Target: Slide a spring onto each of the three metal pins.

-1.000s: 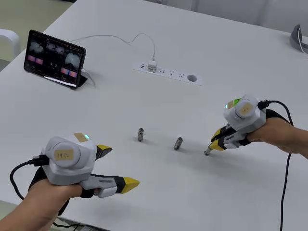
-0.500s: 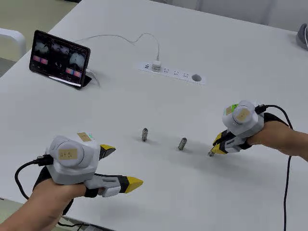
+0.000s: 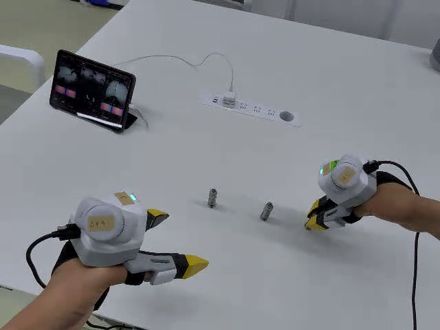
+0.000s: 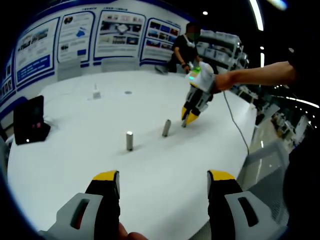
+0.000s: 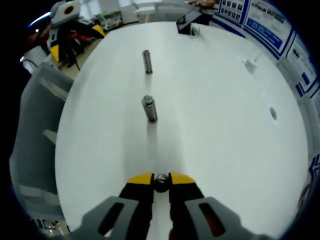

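The left gripper (image 3: 177,240) waits near the edge of the table (image 3: 289,62) like before. Its jaws are wide apart and hold nothing. In the left gripper view the pins are well ahead of its jaws.

Next, the first pin (image 3: 212,198) and the second pin (image 3: 267,211) stand up on the table where they were, a bit apart. Both look ribbed, so I think each one has a spring (image 5: 147,61) on it.

The right gripper (image 3: 315,222) is the one that changes. It is lower now, and the little metal end that stuck out under it is down at the table. In the right gripper view its jaws are pinched tight on the third pin (image 5: 161,182), which sits right between the tips, in a row with the other two. I think this last one is being stood up, so the job looks almost done
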Available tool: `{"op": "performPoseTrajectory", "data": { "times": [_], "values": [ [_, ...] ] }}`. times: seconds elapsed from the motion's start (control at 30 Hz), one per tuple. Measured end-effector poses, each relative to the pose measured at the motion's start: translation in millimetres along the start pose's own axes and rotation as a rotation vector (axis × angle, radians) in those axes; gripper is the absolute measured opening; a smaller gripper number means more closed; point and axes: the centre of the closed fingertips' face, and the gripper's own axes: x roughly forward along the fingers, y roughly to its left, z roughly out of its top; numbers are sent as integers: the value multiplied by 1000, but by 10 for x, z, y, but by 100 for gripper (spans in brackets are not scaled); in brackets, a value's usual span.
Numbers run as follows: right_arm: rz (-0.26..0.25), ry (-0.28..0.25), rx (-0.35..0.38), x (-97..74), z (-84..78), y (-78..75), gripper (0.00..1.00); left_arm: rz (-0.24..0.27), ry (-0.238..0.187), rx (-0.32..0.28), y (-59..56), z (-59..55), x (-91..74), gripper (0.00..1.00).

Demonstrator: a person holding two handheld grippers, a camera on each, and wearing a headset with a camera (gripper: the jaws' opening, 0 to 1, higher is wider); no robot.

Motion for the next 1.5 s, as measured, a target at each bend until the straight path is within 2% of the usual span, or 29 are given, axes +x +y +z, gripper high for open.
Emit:
{"op": "performPoseTrajectory", "data": {
  "times": [0.2,0.43,0.63,0.87,1.0,1.5],
  "values": [
    [-2,5,-1,3,-17,3,13,0,1,-2,-2,4,2,73],
    [-14,-10,31,-43,-31,1,25,-1,-3,-2,1,41,16,74],
    [-43,-14,49,-105,-81,-23,34,-6,-4,-3,7,69,28,74],
    [-57,-69,139,-199,-76,4,46,-7,-5,-11,21,96,28,75],
    [-81,-87,181,-235,-107,-32,53,-6,-8,-8,41,120,26,75],
    [-109,-205,340,-394,-88,68,61,-5,-16,-7,105,192,34,77]
  ]
}}
